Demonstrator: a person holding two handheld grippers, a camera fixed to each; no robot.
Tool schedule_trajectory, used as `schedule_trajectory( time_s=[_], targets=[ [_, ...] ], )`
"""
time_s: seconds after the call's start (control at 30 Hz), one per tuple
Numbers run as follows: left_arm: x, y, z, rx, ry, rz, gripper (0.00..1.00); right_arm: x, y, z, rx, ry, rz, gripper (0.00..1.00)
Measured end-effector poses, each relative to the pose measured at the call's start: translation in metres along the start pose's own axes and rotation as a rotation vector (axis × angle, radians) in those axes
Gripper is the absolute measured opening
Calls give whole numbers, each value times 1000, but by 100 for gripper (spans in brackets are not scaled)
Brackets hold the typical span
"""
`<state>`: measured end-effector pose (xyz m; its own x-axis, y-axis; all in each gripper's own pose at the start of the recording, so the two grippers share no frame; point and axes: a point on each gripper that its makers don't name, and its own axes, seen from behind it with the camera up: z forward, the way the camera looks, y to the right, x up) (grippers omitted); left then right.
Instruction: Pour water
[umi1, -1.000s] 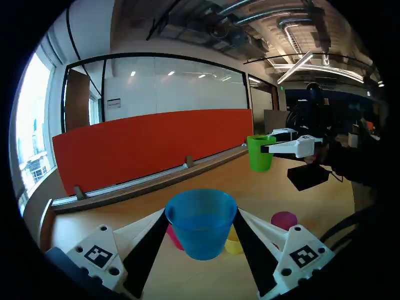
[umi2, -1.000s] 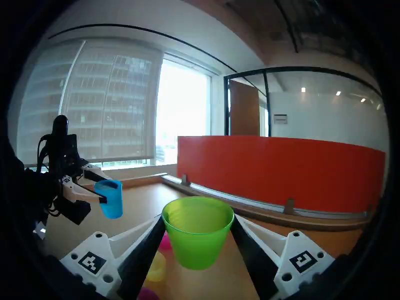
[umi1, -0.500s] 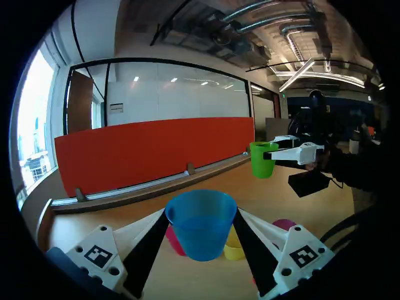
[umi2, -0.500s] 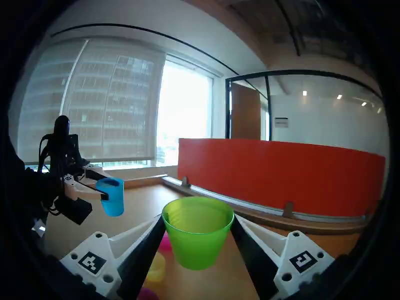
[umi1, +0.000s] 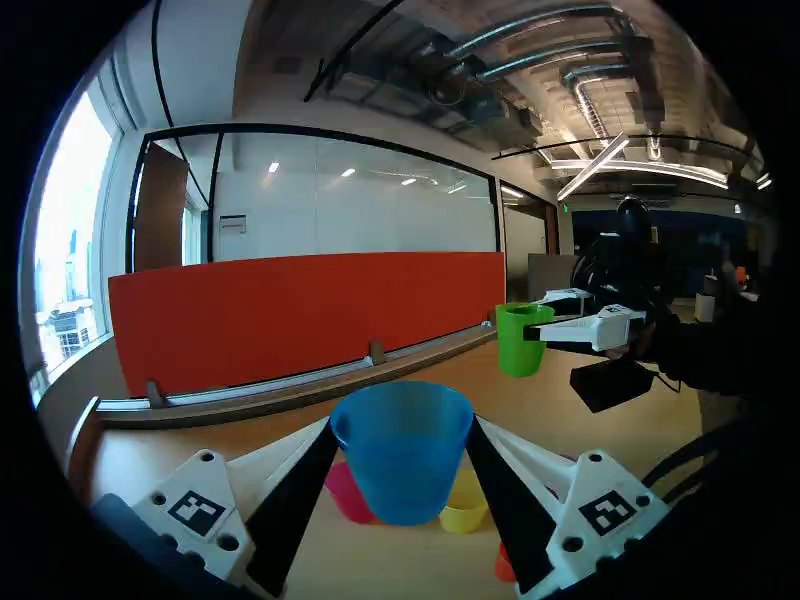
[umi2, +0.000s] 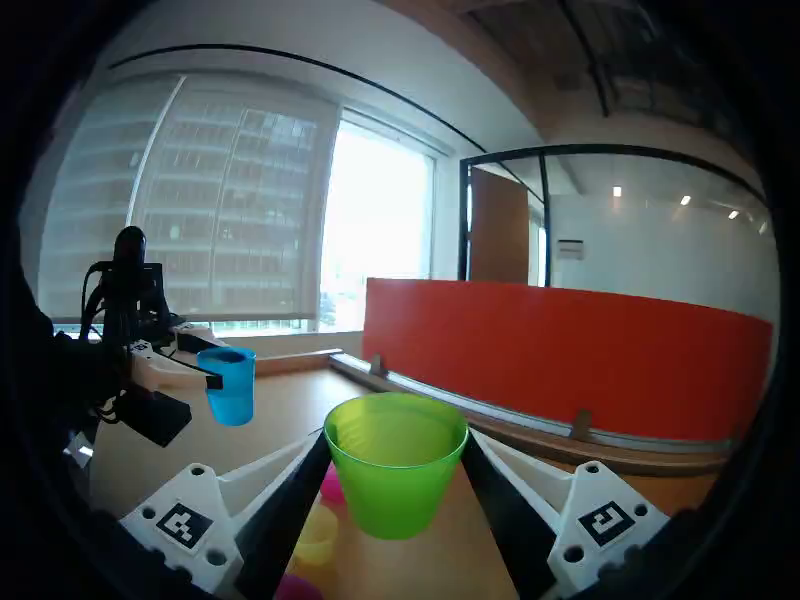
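Note:
My left gripper (umi1: 402, 470) is shut on an upright blue cup (umi1: 402, 462), held above the wooden table (umi1: 600, 420). My right gripper (umi2: 396, 475) is shut on an upright green cup (umi2: 396, 462). In the left gripper view the green cup (umi1: 520, 340) hangs farther off at the right, between the white fingers of the right gripper (umi1: 528, 333). In the right gripper view the blue cup (umi2: 230, 385) hangs at the left, held in the left gripper (umi2: 215, 382). The two cups are apart and about level.
Small pink (umi1: 350, 492), yellow (umi1: 462, 500) and orange-red (umi1: 503, 568) cups stand on the table below the blue cup. An orange partition (umi1: 300, 310) runs along the table's far edge. Windows (umi2: 370, 240) are behind. A person's dark sleeve (umi1: 710, 350) is at the right.
Both grippers have risen a little with their cups. In the right gripper view the blue cup has come slightly closer and higher. The small cups on the table sit lower in view.

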<state>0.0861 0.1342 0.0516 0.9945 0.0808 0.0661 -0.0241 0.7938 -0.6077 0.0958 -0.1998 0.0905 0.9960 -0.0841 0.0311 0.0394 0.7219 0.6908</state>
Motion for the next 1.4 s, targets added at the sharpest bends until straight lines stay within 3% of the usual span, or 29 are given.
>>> schedule_trajectory(
  time_s=[1.4],
  targets=[
    [16,0,-4,-4,-9,90,87,-8,-36,-1,101,-74,-47,92]
  ],
)
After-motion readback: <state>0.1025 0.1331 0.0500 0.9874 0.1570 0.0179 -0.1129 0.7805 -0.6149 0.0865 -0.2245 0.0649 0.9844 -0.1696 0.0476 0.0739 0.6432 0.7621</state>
